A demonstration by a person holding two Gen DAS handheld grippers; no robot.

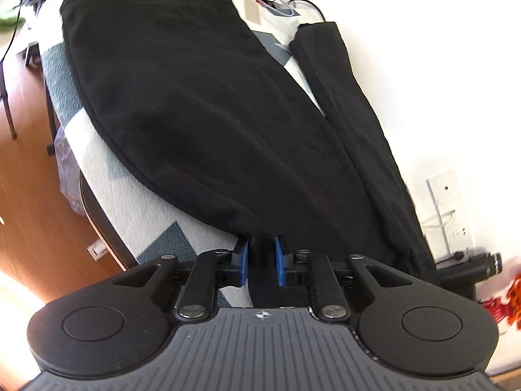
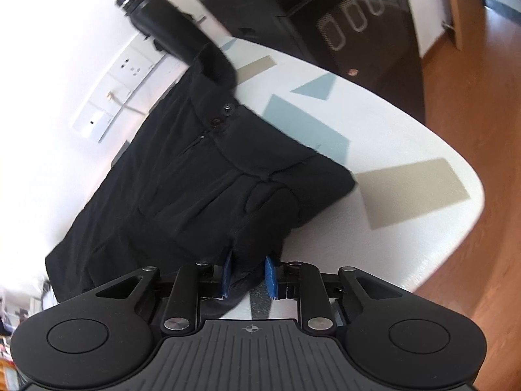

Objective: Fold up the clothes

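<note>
Black trousers point(image 1: 202, 104) lie spread on a table with a white cloth point(image 1: 136, 202) patterned in grey-blue and beige. One leg point(image 1: 345, 97) runs along the wall side. In the left wrist view my left gripper point(image 1: 261, 257) is shut on a pinch of the black cloth at the near edge, which fills the gap between its blue pads point(image 1: 242, 259). In the right wrist view the trousers' waistband and buttons point(image 2: 224, 114) show. My right gripper point(image 2: 249, 273) is shut on a bunched fold of the trousers point(image 2: 195, 176) at the table's near side.
A black flask point(image 2: 156, 16) lies against the white wall beside a socket plate point(image 2: 130, 65). A dark case point(image 2: 325, 16) stands beyond the table's rounded edge point(image 2: 456, 228). Wooden floor point(image 1: 35, 228) and a plastic bag point(image 1: 68, 169) lie past the left edge. Cables point(image 1: 293, 3) clutter the far end.
</note>
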